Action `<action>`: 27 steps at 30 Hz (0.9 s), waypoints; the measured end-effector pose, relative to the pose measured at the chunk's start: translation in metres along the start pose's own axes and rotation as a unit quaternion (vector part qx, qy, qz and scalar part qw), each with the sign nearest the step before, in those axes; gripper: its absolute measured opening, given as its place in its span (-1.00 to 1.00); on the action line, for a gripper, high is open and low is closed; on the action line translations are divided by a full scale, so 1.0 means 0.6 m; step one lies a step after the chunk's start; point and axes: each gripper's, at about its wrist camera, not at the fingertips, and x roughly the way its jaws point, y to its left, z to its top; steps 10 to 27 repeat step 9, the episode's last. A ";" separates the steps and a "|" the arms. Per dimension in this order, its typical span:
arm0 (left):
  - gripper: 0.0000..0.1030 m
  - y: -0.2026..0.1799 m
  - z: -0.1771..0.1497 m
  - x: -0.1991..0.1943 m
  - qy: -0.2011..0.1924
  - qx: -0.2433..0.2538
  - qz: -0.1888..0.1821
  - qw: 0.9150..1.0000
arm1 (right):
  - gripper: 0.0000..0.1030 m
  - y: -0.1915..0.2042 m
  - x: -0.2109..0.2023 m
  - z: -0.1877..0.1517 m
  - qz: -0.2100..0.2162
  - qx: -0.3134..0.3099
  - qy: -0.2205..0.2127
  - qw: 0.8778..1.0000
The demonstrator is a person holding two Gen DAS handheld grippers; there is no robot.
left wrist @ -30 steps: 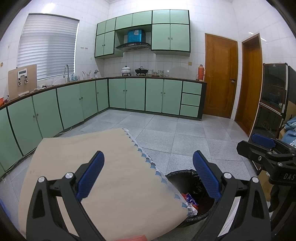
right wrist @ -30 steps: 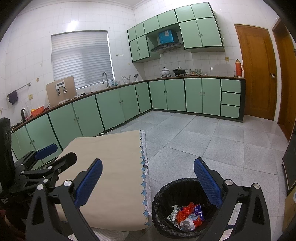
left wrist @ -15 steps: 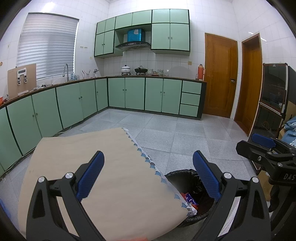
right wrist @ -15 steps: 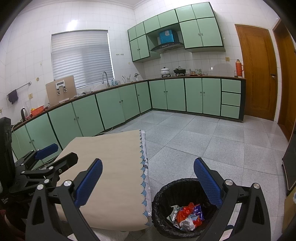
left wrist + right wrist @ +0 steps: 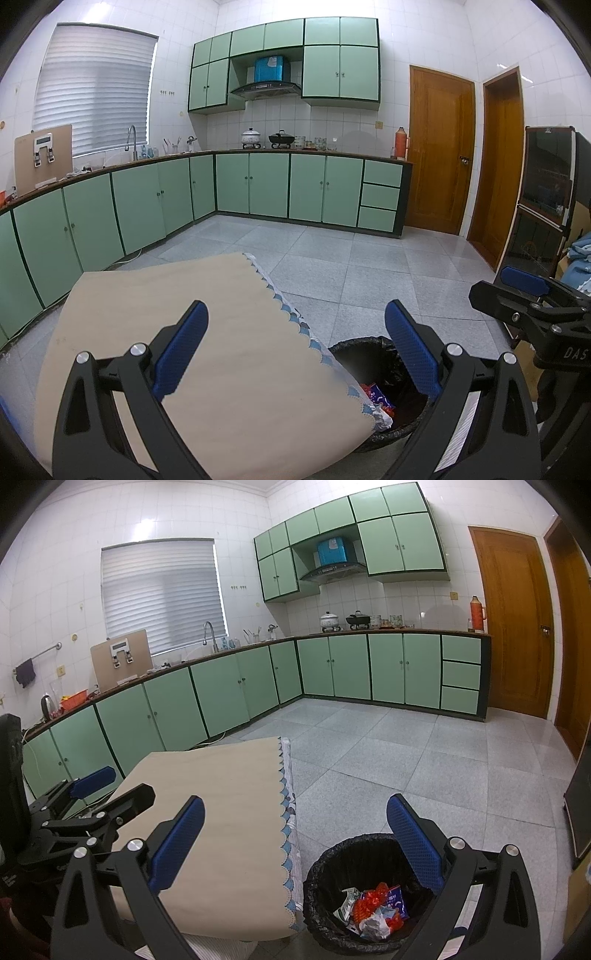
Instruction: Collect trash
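Green cabinets (image 5: 325, 188), wooden door (image 5: 511, 620), window blind (image 5: 162, 594), orange thermos (image 5: 477, 613)

I see matt beige cloth with a scalloped blue edge over the table (image 5: 229, 805), and a crinkly glossy black plastic liner in the bin (image 5: 332, 878). My fingers (image 5: 177, 845) carry textured blue pads; the floor (image 5: 424, 760) is polished speckled tile.

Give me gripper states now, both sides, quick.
Left gripper: open, empty, above the table edge near the bin.
Right gripper: open, empty, above the bin's trash.
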 end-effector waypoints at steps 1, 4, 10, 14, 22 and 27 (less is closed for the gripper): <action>0.81 0.000 0.000 0.000 0.000 0.000 0.000 1.000 | 0.88 0.000 0.001 -0.001 0.000 0.000 0.001 1.000; 0.81 0.002 0.000 0.002 0.002 -0.001 0.001 1.000 | 0.88 -0.003 0.004 -0.002 0.000 0.001 0.002 1.000; 0.81 0.000 0.002 0.006 0.005 -0.001 0.002 1.000 | 0.88 -0.005 0.005 -0.004 0.000 0.001 0.004 1.000; 0.81 0.000 0.002 0.006 0.005 -0.001 0.002 1.000 | 0.88 -0.005 0.005 -0.004 0.000 0.001 0.004 1.000; 0.81 0.000 0.002 0.006 0.005 -0.001 0.002 1.000 | 0.88 -0.005 0.005 -0.004 0.000 0.001 0.004 1.000; 0.81 0.000 0.002 0.006 0.005 -0.001 0.002 1.000 | 0.88 -0.005 0.005 -0.004 0.000 0.001 0.004 1.000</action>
